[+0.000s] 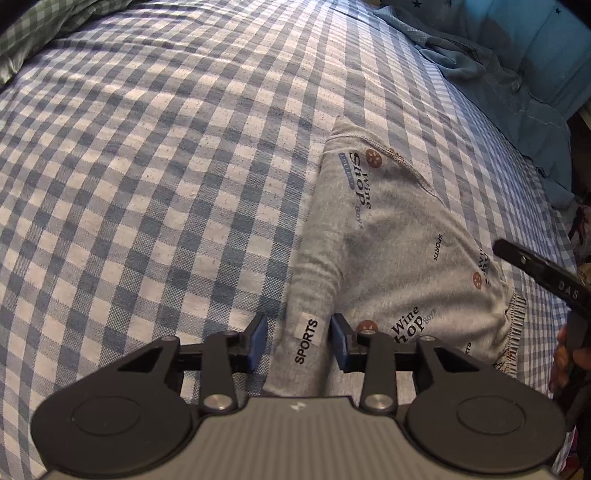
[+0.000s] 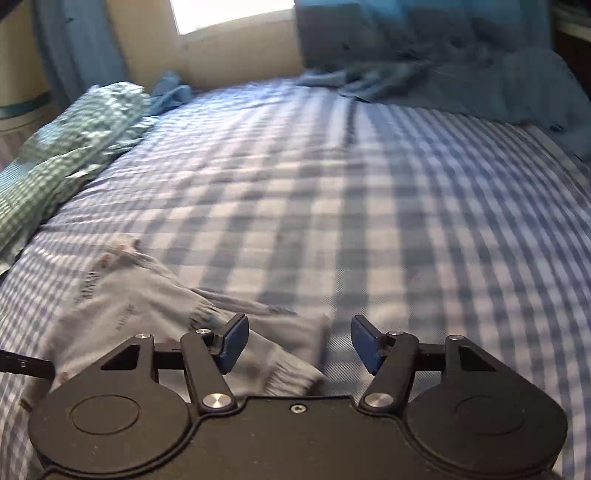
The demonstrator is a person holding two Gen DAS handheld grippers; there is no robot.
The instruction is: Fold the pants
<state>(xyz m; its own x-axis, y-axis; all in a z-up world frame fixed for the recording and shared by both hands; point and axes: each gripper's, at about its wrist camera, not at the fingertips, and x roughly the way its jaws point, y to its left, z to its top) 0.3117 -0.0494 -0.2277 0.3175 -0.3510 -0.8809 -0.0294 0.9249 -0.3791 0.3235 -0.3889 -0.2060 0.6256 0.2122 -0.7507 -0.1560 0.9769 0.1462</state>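
Grey pants (image 1: 399, 240) printed with "SPORTS" and "Wine Shop" lie bunched on the blue checked bed sheet (image 1: 147, 184). My left gripper (image 1: 298, 343) is open and straddles a narrow fold of the pants, with a gap showing at each blue pad. One black finger of the right gripper (image 1: 535, 269) reaches in from the right edge, above the waistband side. In the blurred right wrist view the right gripper (image 2: 301, 343) is open, hovering over a ribbed end of the pants (image 2: 129, 306); neither pad touches cloth.
A green checked pillow (image 2: 74, 140) lies at the bed's far left. A crumpled blue blanket (image 2: 443, 74) covers the far right. The sheet (image 2: 406, 221) stretches ahead to a wall with a bright window (image 2: 232, 14). A person's hand (image 1: 565, 354) shows at the right edge.
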